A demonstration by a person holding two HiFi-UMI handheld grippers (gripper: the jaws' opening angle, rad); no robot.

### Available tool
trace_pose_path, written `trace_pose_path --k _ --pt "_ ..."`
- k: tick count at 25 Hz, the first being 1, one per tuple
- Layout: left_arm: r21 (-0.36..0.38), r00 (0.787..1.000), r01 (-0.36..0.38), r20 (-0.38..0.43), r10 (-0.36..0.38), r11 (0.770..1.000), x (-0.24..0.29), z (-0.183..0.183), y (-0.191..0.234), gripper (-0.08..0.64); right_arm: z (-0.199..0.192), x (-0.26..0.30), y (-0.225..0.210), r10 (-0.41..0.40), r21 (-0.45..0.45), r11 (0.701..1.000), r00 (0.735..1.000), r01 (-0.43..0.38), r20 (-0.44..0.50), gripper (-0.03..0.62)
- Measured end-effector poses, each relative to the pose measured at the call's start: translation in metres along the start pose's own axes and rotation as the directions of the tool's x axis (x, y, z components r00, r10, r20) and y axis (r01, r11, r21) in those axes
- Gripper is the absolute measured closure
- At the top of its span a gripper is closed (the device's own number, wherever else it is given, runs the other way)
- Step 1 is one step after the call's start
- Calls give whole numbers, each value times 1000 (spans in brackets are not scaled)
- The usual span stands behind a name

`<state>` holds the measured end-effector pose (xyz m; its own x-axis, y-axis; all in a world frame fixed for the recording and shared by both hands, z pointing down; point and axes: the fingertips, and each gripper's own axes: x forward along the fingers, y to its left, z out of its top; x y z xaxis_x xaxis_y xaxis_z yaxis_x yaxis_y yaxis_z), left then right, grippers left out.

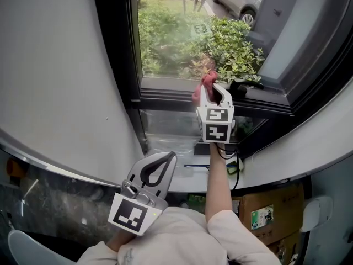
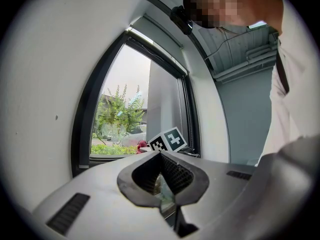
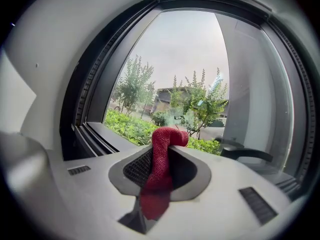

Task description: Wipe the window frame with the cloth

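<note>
A red cloth (image 1: pixel 203 85) is clamped in my right gripper (image 1: pixel 214 90), which is held up at the bottom rail of the dark window frame (image 1: pixel 165 97). The cloth's bunched end sticks out past the jaw tips, right at the rail; I cannot tell whether it touches. In the right gripper view the cloth (image 3: pixel 161 171) runs down between the shut jaws of that gripper (image 3: pixel 169 144), with the frame's lower left corner (image 3: pixel 92 134) beyond. My left gripper (image 1: pixel 169 158) hangs low and near my body, shut and empty; its own view (image 2: pixel 161 157) faces the window from farther back.
A black window handle (image 1: pixel 246 84) lies just right of the cloth. The opened sash (image 1: pixel 300 43) angles in at the right. A grey wall (image 1: pixel 60 65) fills the left. Green bushes (image 1: pixel 231 48) and a parked car (image 1: pixel 242 1) are outside. A cardboard box (image 1: pixel 270 211) sits below.
</note>
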<state>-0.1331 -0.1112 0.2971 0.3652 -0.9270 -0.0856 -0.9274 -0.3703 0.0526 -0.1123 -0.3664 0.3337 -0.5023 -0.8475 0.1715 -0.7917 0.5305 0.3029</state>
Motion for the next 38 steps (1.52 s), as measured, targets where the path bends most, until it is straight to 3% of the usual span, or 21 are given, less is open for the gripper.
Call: trace_pose_path --k 3,6,9,13,17,22,29,38 --pt "6 1000 -3 2 3 1000 1 0 0 552 7 -2 3 9 -24 1000 1000 -8 29 503" --pt "7 1000 -2 -2 2 1000 0 -2 -1 552 29 -26 14 44 4 999 990 -45 136 500" --pt "4 1000 -19 -7 19 1000 -2 -2 6 552 55 -52 49 122 29 991 964 -132 236 500" --pt "6 998 -55 -10 55 998 -11 0 18 552 81 -66 112 265 12 959 907 -284 327 500" --pt "9 996 -84 -13 84 996 -21 -1 27 552 76 -50 163 352 -18 931 881 -365 315 500" --pt "15 995 -99 -18 99 995 -33 -1 34 552 50 -24 189 364 -9 927 897 -374 251 502" --pt "-1 995 -102 -21 102 995 -35 -3 39 552 41 -4 201 350 -48 936 907 -349 235 500" --pt "-4 997 -69 -22 69 998 -22 -4 30 552 27 -7 162 286 -15 957 940 -288 185 503"
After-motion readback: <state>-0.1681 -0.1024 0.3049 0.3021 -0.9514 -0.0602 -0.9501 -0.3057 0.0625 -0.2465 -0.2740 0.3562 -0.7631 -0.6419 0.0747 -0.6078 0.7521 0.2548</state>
